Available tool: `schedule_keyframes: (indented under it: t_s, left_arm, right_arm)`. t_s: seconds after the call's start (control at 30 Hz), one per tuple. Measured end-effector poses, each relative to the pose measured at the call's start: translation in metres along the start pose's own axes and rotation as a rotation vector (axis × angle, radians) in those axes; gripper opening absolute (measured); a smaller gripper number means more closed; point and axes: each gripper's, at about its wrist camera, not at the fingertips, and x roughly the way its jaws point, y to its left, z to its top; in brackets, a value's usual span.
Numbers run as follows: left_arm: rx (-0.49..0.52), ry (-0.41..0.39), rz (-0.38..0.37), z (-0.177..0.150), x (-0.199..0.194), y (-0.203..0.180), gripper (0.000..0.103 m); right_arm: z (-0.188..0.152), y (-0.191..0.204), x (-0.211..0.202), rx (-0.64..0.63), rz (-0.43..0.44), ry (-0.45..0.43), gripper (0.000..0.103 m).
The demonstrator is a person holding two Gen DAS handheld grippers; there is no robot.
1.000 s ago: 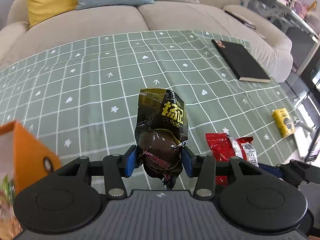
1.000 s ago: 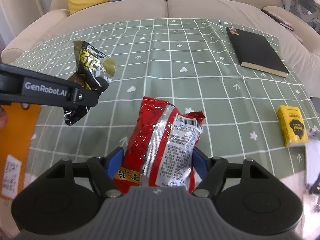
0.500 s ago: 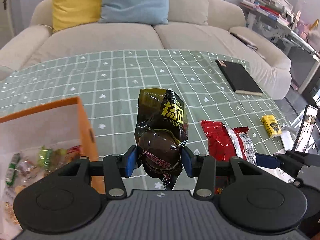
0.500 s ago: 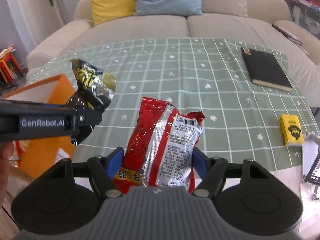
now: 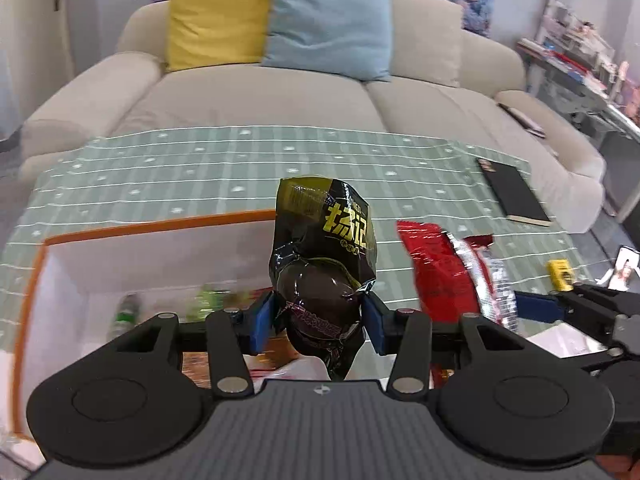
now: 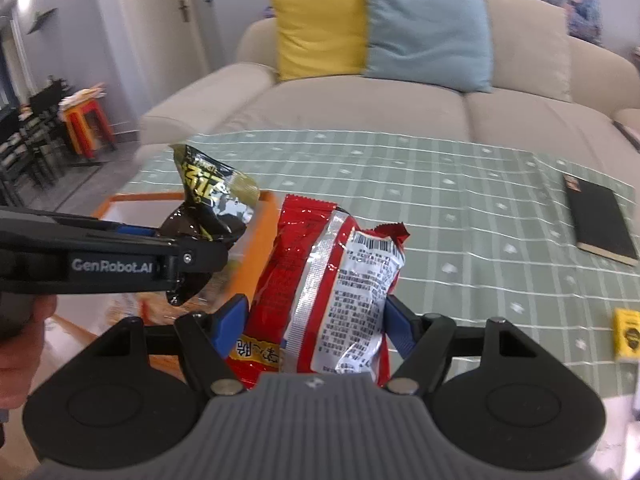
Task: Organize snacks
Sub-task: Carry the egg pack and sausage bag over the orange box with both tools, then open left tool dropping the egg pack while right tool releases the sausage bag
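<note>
My left gripper (image 5: 320, 320) is shut on a dark brown snack packet (image 5: 324, 260) with yellow lettering, held over an open orange-rimmed box (image 5: 160, 226) that has several snacks inside. My right gripper (image 6: 316, 320) is shut on a red and silver snack bag (image 6: 324, 280), held upright just right of the box (image 6: 256, 256). In the right wrist view the left gripper (image 6: 192, 256) with the brown packet (image 6: 212, 200) is at the left. The red bag (image 5: 448, 276) also shows at the right of the left wrist view.
A green checked tablecloth (image 6: 460, 200) covers the table. A black notebook (image 6: 600, 220) lies at the far right, a small yellow box (image 6: 628, 334) near the right front edge. A beige sofa (image 5: 256, 96) with yellow and blue cushions stands behind.
Both grippers have pulled back and risen with their packets. The orange box has come under the left gripper, with its inside now in view.
</note>
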Motion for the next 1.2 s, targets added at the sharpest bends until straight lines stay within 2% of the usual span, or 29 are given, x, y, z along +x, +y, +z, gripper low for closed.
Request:
schedule_keyframes:
  t_s: [0.1,0.37,0.63,0.87,1.2]
  left_arm:
    - [-0.016,0.007,0.058,-0.001,-0.003,0.020,0.053]
    - [-0.068,0.039,0.143,-0.003,-0.003,0.074,0.053]
    - [-0.069,0.120,0.199,-0.008,0.024,0.105,0.053]
    - [-0.087,0.208,0.211,-0.015,0.050,0.122,0.054]
    - [-0.081,0.319,0.220,-0.029,0.078,0.129,0.056]
  right_arm:
    - [0.008,0.020,0.004,-0.020,0.034,-0.002,0.070]
    - [0.024,0.067,0.032,-0.104,0.082,0.039,0.070]
    - [0.030,0.116,0.084,-0.310,0.066,0.112,0.070]
    - [0.025,0.128,0.131,-0.415,0.032,0.193,0.070]
    - [0.017,0.125,0.171,-0.460,-0.013,0.252,0.070]
